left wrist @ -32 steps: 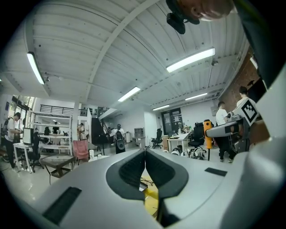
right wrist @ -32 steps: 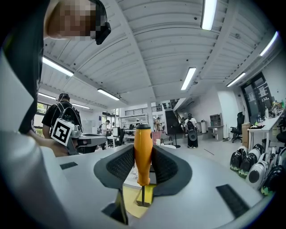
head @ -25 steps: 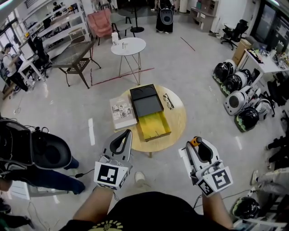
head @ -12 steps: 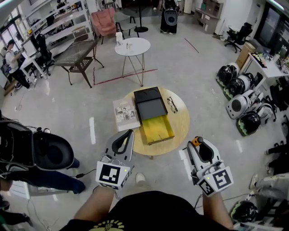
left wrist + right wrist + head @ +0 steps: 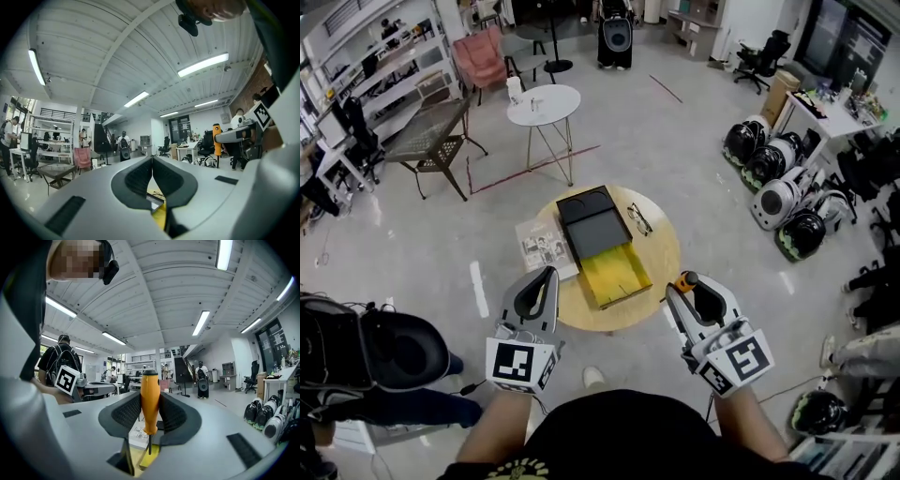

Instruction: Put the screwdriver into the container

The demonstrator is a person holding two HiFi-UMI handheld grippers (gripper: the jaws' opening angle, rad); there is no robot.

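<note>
1. The right gripper (image 5: 150, 414), at the lower right of the head view, has its grey fingers (image 5: 176, 416) clamped on the orange plastic handle of the screwdriver (image 5: 150, 399). The handle stands upright between them, with the thin dark shaft pointing down.
2. The screwdriver (image 5: 685, 280) hangs in the air by the lower right edge of the round wooden table (image 5: 661, 246), apart from the container.
3. The left gripper (image 5: 152, 176), at the lower left of the head view, has its fingers pressed together on nothing.
4. The black box-shaped container (image 5: 592, 220) sits mid-table, its yellow drawer (image 5: 614, 272) pulled out towards the person.
5. A printed booklet (image 5: 546, 247) lies just left of the container, and a pair of glasses (image 5: 637, 218) lies to its right.
</note>
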